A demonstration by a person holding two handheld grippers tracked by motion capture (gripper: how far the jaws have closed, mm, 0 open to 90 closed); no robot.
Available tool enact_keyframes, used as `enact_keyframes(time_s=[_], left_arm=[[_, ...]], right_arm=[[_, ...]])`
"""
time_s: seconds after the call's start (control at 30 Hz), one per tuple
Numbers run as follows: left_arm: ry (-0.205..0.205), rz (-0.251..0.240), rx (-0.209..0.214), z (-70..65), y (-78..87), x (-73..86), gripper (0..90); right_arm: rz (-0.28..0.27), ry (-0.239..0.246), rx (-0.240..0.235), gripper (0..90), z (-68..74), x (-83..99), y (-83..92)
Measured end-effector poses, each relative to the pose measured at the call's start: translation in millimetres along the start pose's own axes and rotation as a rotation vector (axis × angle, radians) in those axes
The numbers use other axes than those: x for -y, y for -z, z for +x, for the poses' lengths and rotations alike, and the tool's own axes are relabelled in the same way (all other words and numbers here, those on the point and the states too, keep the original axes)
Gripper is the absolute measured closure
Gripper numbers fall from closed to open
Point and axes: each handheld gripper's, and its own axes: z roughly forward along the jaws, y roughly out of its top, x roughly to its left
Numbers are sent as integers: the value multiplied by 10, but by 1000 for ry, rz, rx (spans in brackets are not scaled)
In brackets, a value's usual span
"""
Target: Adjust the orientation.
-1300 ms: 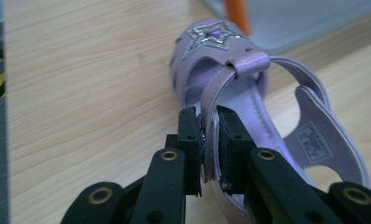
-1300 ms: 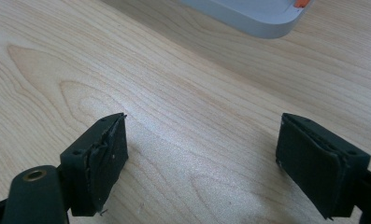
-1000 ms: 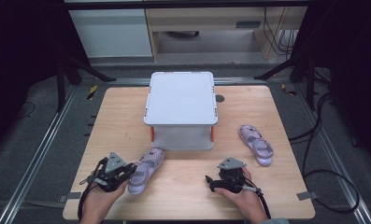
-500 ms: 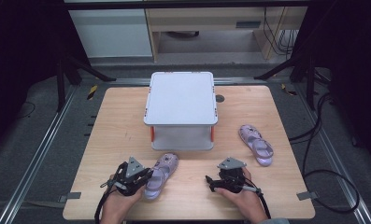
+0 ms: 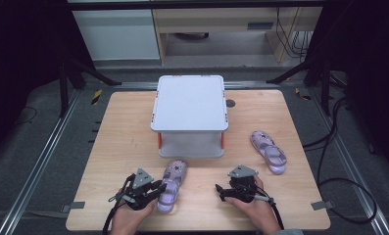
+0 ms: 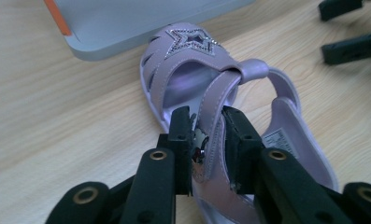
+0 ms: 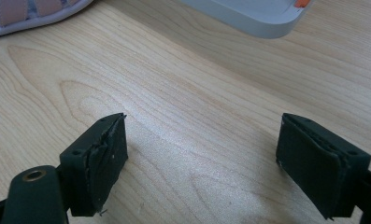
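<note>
Sandal (image 6: 206,140) in lilac lies on the worktop (image 5: 123,147) just in front of the grey box (image 5: 189,115), its strap between the left hand-held gripper's (image 6: 206,135) jaws, which have just been opening. Right hand-held gripper (image 7: 202,158), right of that sandal, gapes wide and holds nothing.

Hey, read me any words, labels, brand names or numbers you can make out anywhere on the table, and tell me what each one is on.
No text can be read.
White label inside the heel of the purple sandal between the left gripper jaws: printed, but too small and blurred to read.
Grey box, other sandal, table: no writing visible.
</note>
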Motion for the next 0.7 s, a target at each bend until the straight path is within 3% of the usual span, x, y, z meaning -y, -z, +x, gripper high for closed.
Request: enact_keyframes(time_s=[0.43,0.7], left_arm=[[-91,18,13,67,-40,-103,697],[-93,39,38,88,-107,-109,704]], right_arm=[[0,0,0,167,1,0,0],[0,1,-1,167,1,0,0]])
